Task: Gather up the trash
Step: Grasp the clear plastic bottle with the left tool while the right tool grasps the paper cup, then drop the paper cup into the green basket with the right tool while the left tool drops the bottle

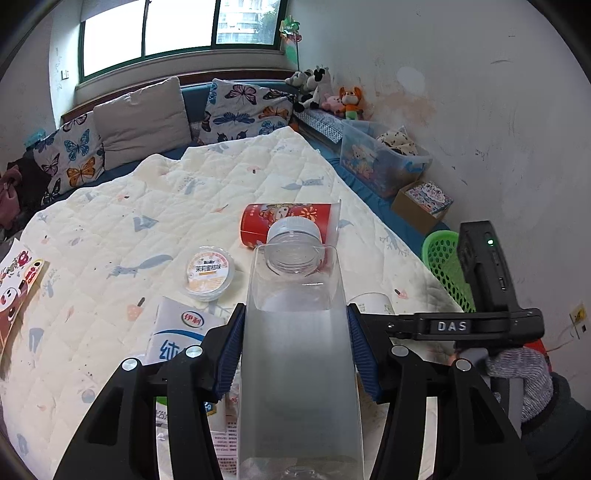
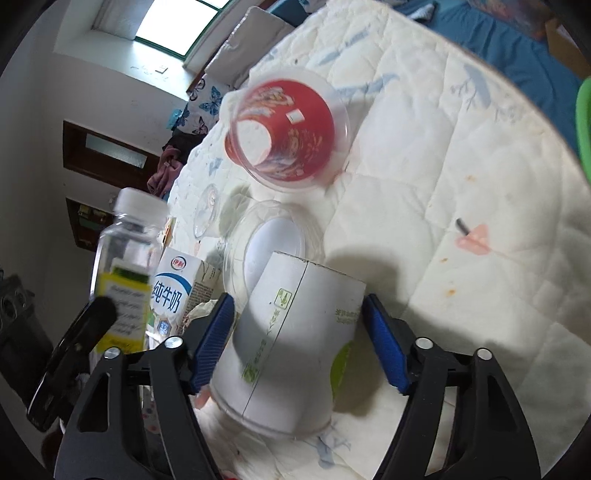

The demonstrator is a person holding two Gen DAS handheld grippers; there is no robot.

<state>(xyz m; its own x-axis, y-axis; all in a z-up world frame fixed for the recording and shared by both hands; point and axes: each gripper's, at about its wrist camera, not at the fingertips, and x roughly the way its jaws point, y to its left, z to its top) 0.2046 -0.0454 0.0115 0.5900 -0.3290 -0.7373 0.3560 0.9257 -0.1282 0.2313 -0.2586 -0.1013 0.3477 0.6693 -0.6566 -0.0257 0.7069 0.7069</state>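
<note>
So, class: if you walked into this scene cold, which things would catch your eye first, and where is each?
First, the clear plastic bottle clamped in the left gripper, filling the middle of its view. Next, the white paper cup lying on the quilt between the right gripper's blue pads, which do not visibly press it. Behind it, the red printed cup lies on its side.

The left wrist view looked down along its jaws from just behind them, up the quilt point(image 1: 110, 221) toward the window point(image 1: 177, 29), very near the clear bottle point(image 1: 299, 332) between its pads. The right wrist view faced steeply down at the quilt, close over a white cup point(image 2: 295, 332) between its jaws. The 2 views shared the red cup point(image 1: 288, 218) ahead of the jaws, the milk carton point(image 2: 173, 291) and that bottle.
</note>
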